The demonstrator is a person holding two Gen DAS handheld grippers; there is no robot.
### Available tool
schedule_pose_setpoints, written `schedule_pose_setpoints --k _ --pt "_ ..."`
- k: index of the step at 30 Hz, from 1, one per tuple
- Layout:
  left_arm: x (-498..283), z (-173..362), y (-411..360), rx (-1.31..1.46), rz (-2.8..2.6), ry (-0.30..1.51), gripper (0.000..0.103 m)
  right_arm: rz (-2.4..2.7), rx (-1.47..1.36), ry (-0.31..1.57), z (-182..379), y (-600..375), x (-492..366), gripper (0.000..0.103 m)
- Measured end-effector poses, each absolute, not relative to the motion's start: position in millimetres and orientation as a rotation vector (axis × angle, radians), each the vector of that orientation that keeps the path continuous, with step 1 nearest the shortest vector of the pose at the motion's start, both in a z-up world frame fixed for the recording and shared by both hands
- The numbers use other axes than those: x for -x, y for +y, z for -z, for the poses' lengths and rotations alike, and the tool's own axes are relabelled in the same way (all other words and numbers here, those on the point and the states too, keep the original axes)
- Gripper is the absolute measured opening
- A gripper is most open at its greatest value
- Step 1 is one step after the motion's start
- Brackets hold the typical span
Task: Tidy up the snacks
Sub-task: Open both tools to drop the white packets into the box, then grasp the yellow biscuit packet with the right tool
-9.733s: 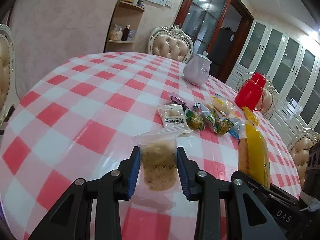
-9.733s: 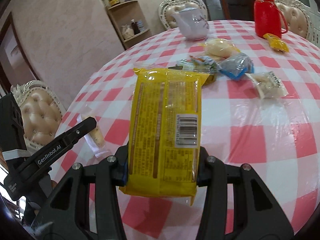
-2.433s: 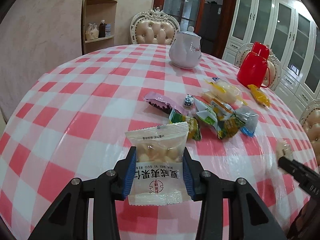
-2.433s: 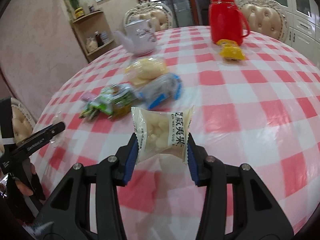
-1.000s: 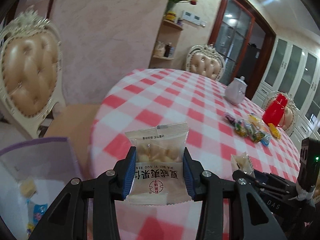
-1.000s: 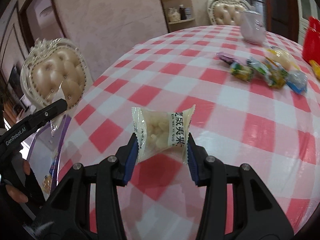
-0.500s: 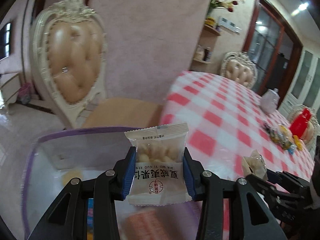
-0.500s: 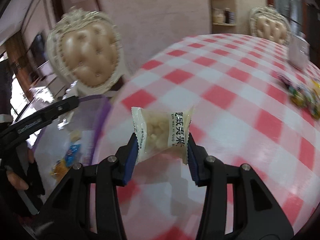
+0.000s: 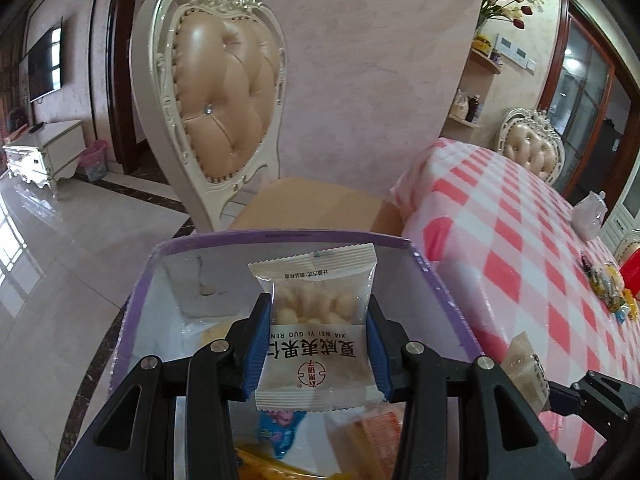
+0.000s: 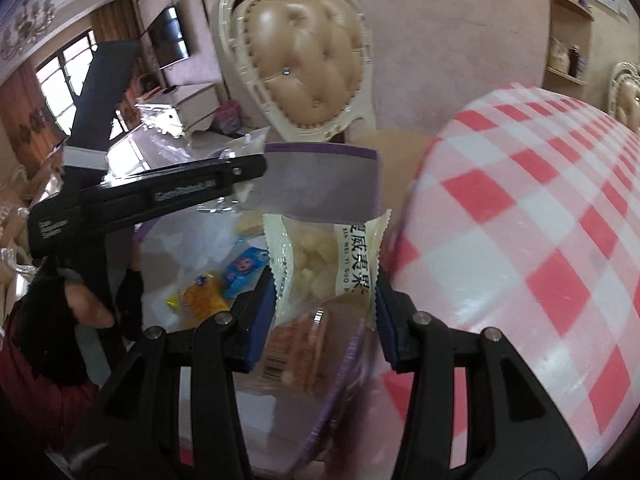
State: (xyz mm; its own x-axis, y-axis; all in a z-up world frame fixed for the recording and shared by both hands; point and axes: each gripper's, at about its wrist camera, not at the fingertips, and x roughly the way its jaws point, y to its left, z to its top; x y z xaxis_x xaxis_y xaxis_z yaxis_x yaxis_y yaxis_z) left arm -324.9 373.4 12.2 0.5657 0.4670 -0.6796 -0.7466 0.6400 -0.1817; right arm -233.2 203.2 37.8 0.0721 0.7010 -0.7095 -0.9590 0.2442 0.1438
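Gripping nut packet [image 9: 316, 330] | left tool [image 9: 316, 340] over bin rim [image 9: 280, 236] | right tool [image 10: 324, 300] clamps second packet [image 10: 326, 264]

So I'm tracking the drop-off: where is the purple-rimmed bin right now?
The purple-rimmed bin sits below both grippers, beside the checked table and in front of the padded chair.

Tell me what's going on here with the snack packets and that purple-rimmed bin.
A person is sorting snacks with a handheld gripper in each hand. The left gripper is clamped on a white nut packet, and the right gripper grips a matching packet. Both are held over a clear bin with a purple rim beside the checkered table. A few snacks already lie in the bin, including a blue packet and a yellow one. Neither nut packet is released yet.
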Motion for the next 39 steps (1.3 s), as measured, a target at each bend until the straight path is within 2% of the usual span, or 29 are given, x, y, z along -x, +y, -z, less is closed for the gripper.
schedule_pose_setpoints --k 8,9,10,11,12,13,20,31,36,39 --pt "327.0 -8.8 379.5 0.471 -0.85 0.674 0.047 -1.374 0.453 0.757 -35.7 212.1 248.2 0.053" --pt "326.6 -9.1 380.4 0.471 -0.879 0.681 0.053 -1.401 0.45 0.762 -35.3 212.6 249.7 0.054" --pt "326.8 -10.5 381.4 0.474 -0.915 0.685 0.063 -1.442 0.45 0.775 -35.3 213.1 250.6 0.058" --pt "327.2 -12.0 381.5 0.477 -0.931 0.685 0.068 -1.456 0.448 0.779 -35.6 212.4 250.6 0.066" --pt "327.7 -14.7 381.3 0.479 -0.95 0.678 0.074 -1.451 0.441 0.772 -36.9 210.0 250.9 0.069" --pt "327.6 -20.2 378.3 0.474 -0.967 0.66 0.076 -1.445 0.432 0.763 -38.8 206.7 248.9 0.073" --pt "284.2 -49.1 332.0 0.347 -0.87 0.615 0.083 -1.322 0.346 0.712 -54.0 159.8 199.3 0.073" --pt "77.8 -63.6 134.6 0.208 -0.19 0.665 0.083 -0.745 0.254 0.688 -56.6 -23.0 62.1 0.075" --pt "-4.0 -53.7 52.9 0.267 -0.019 0.691 0.083 -0.426 0.091 0.757 -56.6 -139.8 -8.1 0.076" --pt "-49.1 -55.0 -5.1 0.213 0.086 0.661 0.083 -0.237 -0.037 0.798 -53.3 -208.1 -43.4 0.076"
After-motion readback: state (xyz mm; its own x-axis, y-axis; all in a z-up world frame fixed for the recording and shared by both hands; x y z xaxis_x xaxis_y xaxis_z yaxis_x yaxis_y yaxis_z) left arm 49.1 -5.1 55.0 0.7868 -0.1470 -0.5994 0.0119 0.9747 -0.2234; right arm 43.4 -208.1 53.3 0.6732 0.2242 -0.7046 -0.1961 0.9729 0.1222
